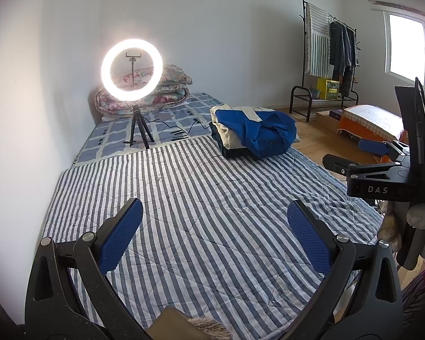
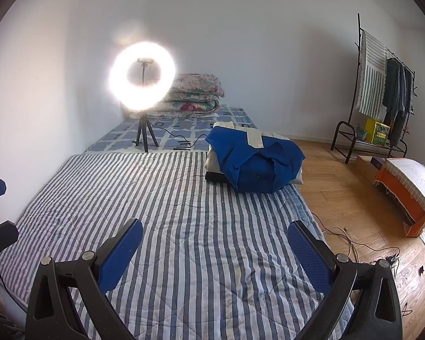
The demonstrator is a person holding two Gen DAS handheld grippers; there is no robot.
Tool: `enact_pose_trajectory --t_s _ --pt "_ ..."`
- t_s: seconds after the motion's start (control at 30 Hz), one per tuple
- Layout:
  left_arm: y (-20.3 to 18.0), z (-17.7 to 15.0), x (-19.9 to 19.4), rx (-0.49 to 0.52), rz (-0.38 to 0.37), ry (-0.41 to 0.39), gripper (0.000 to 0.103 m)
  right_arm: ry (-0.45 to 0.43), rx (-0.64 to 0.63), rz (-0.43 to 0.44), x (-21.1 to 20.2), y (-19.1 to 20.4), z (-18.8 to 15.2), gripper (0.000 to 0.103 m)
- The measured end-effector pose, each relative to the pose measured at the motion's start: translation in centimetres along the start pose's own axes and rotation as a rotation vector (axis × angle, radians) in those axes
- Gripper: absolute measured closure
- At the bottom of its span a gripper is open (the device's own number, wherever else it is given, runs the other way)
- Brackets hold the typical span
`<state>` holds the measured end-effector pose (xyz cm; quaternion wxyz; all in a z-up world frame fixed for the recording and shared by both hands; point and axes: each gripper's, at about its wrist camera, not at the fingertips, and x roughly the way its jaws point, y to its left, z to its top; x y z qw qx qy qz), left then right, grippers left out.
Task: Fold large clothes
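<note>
Both grippers hang above the striped quilt with nothing in them: the left gripper has its blue-padded fingers spread wide over bare stripes, and the right gripper is spread the same way, its pads also apart and holding no cloth. The clothes sit well apart from both, in a pile near the far right edge of the quilt, close to where it meets the checked sheet. A blue garment lies on top, bundled and loosely tucked rather than crisply flat, with cream cloth and something dark beneath it. Judging by this, the pile looks like finished work, stacked aside, though the top piece is lumpy enough that it could be waiting its turn; the pictures do not settle that. No garment is spread out on the open part of the quilt, so no fold is under way. More clothes hang on the rack by the wall, and whether they belong to the job cannot be told. A ring light stands on the far sheet, before folded floral bedding.
</note>
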<state>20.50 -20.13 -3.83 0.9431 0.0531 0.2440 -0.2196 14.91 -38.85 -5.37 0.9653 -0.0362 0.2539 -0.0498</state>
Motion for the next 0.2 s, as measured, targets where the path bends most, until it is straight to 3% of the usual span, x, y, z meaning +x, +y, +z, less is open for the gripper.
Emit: enact_pose_trajectory --t_s 0.2 --pt "-0.02 0.04 0.12 -0.016 0.007 0.005 0.0 -0.001 -0.001 0.0 -0.01 -0.06 0.04 0.0"
